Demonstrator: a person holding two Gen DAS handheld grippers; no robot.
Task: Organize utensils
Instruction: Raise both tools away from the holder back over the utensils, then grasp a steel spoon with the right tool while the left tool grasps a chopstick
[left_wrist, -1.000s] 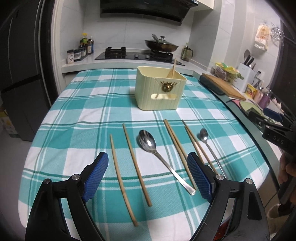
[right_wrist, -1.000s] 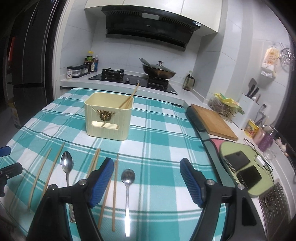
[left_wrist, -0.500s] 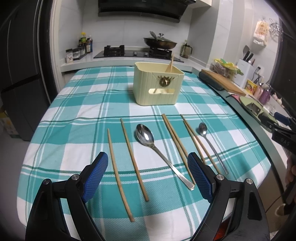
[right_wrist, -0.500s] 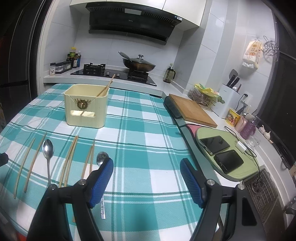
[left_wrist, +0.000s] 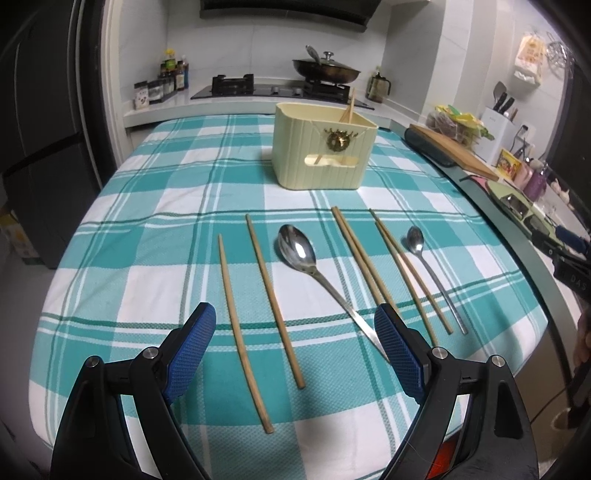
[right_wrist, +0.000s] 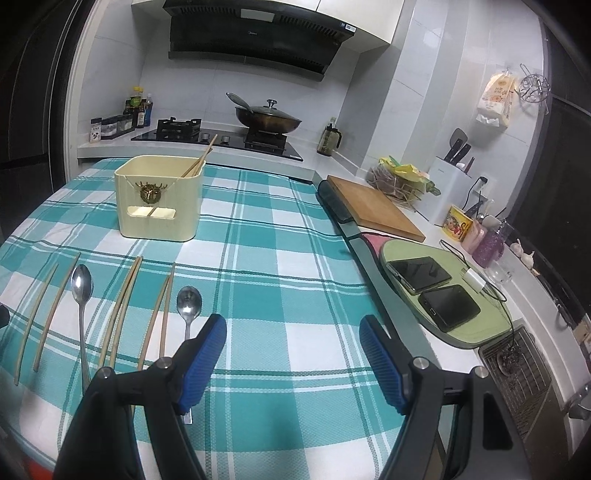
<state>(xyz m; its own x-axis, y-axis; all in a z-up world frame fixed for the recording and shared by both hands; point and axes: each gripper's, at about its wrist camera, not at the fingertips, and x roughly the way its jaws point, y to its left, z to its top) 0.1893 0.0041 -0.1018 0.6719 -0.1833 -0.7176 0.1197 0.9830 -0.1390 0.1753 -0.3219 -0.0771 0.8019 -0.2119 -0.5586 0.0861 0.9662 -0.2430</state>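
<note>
A cream utensil box (left_wrist: 323, 147) (right_wrist: 159, 201) stands on the teal checked tablecloth (left_wrist: 177, 192) with a wooden stick leaning inside. In front of it lie several wooden chopsticks (left_wrist: 275, 301) (right_wrist: 122, 308), a large steel spoon (left_wrist: 299, 253) (right_wrist: 82, 290) and a small steel spoon (left_wrist: 416, 240) (right_wrist: 189, 302), all in a row. My left gripper (left_wrist: 295, 350) hovers open over the near ends of two chopsticks and the large spoon's handle, holding nothing. My right gripper (right_wrist: 293, 360) is open and empty over bare cloth, just right of the small spoon.
A wooden cutting board (right_wrist: 373, 206), two phones (right_wrist: 434, 291) on a green mat, a knife block (right_wrist: 452, 184) and jars line the counter on the right. A stove with a lidded wok (right_wrist: 267, 120) is behind. The table's edge runs along the right.
The right gripper swung right along the table, so the utensils now sit at its left. The left gripper stayed nearly still, with the utensils a little higher in its view.
</note>
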